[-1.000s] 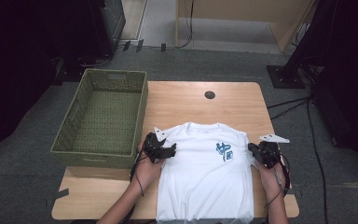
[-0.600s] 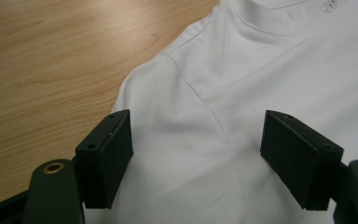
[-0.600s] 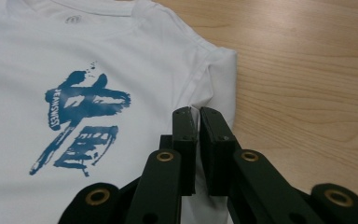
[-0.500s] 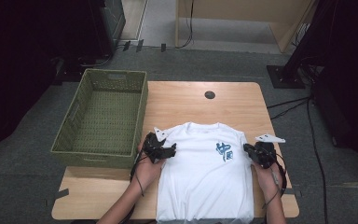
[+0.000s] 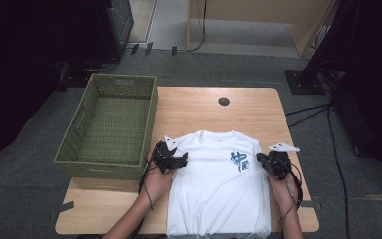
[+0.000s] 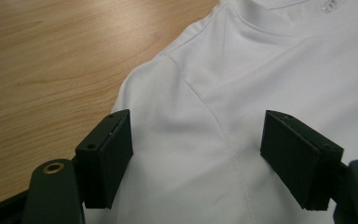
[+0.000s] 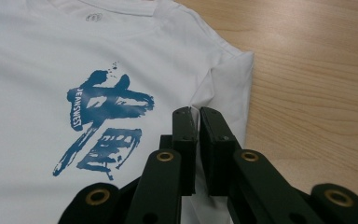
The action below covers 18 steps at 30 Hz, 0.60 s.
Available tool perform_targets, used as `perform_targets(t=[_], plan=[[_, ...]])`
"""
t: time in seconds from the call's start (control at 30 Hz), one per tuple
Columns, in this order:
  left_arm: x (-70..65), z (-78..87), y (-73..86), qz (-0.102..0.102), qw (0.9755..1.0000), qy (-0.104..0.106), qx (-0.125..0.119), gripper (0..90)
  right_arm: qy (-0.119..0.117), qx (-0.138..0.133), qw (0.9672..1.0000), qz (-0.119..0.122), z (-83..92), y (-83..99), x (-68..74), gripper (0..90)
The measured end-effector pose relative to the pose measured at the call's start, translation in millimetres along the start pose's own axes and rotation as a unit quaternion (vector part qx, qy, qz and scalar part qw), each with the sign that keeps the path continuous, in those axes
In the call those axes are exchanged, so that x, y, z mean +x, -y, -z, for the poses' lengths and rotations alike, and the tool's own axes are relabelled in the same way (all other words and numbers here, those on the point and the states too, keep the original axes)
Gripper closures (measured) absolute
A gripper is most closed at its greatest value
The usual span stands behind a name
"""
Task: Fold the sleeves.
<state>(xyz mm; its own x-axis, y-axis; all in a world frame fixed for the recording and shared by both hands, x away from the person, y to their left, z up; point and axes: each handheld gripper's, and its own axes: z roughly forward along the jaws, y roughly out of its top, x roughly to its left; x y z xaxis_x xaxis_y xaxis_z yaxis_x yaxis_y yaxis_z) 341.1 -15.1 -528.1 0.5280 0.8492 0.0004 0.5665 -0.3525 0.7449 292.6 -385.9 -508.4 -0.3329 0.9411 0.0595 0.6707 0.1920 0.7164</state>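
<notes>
The green basket (image 5: 107, 124) is being left unfilled at far left. Beside it, the left claw (image 5: 175, 160) is being held released over the near sleeve seam of the white T-shirt (image 5: 219, 189), spread flat on the tabletop (image 5: 199, 107). At right, the right claw (image 5: 267, 163) is being clenched on the folded sleeve edge; folding seems barely begun.

Floor: grey carpet (image 5: 30, 184) is seen around the tabletop, darker at the left.
Tabletop: light wood (image 5: 199, 112), with a round hole (image 5: 224, 101) near the far edge.
Furniture: a pale wooden unit (image 5: 258, 22) is set behind.
Cables: black leads (image 5: 338, 149) are laid at the right.
</notes>
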Motion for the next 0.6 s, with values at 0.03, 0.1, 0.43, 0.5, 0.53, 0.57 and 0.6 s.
perform_targets(t=[0.03,0.1,0.43,0.5,0.53,0.57,0.6], plan=[[0.0,0.0,0.0,0.000,1.0000,0.000,0.000,25.5,-0.001,0.000,1.0000,0.001,-0.2,-0.3,0.7,86.2],[0.0,0.0,0.0,0.000,1.0000,0.000,0.000,25.5,-0.003,0.000,1.0000,0.003,-0.5,-1.1,2.9,86.2],[0.0,0.0,0.0,0.000,1.0000,0.000,0.000,25.5,-0.008,0.001,0.9999,0.011,-2.8,-3.5,10.1,86.2],[0.0,0.0,0.0,0.000,1.0000,0.000,0.000,25.5,-0.009,0.002,0.9999,0.013,-3.6,-4.2,11.8,86.2],[0.0,0.0,0.0,0.000,1.0000,0.000,0.000,25.5,-0.009,0.002,0.9999,0.014,-3.8,-4.4,12.1,86.2],[0.0,0.0,0.0,0.000,1.0000,0.000,0.000,25.5,-0.011,0.003,0.9998,0.015,-4.2,-4.6,12.6,86.2],[0.0,0.0,0.0,0.000,1.0000,0.000,0.000,25.5,-0.011,0.003,0.9998,0.015,-4.5,-4.8,13.3,86.2]])
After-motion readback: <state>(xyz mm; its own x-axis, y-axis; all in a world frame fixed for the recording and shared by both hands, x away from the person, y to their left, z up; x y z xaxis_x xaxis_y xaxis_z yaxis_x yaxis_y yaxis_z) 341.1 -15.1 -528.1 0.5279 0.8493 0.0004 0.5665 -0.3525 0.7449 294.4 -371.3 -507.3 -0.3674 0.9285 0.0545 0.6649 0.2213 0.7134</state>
